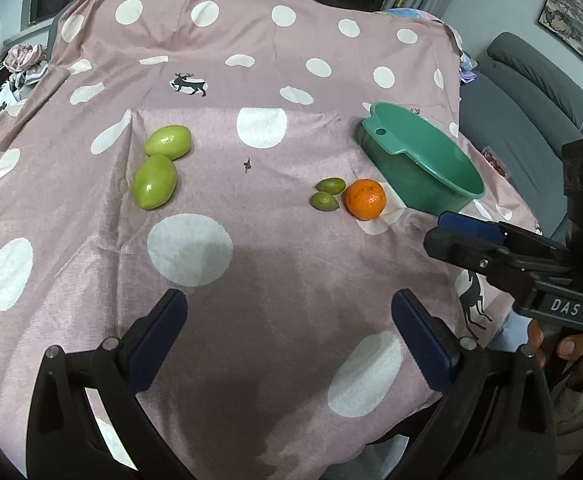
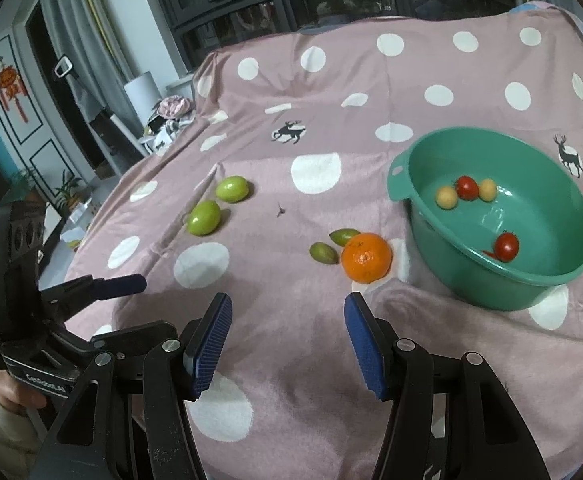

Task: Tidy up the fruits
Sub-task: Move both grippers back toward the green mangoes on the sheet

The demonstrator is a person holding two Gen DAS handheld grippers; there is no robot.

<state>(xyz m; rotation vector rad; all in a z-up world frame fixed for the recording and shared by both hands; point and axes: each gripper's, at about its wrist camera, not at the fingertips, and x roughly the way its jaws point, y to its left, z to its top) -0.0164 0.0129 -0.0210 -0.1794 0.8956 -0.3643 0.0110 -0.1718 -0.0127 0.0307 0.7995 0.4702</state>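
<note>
An orange [image 1: 365,199] [image 2: 366,257] lies on the pink dotted cloth just left of a green basin [image 1: 423,160] [image 2: 495,216]. Two small dark-green fruits [image 1: 325,196] [image 2: 327,246] sit beside the orange. Two larger light-green fruits [image 1: 161,166] [image 2: 217,206] lie together further left. Inside the basin are two red tomatoes [image 2: 506,246] and two small yellow fruits [image 2: 446,197]. My left gripper [image 1: 289,312] hovers open and empty over the near cloth. My right gripper [image 2: 287,320] is open and empty too, a short way in front of the orange.
The cloth [image 1: 251,240] drapes a raised surface that drops off at the near and side edges. A grey sofa [image 1: 531,92] stands to the right of it. Clutter [image 2: 171,112] and a white cylinder [image 2: 143,92] sit at the far left. A small dark speck [image 2: 280,211] lies mid-cloth.
</note>
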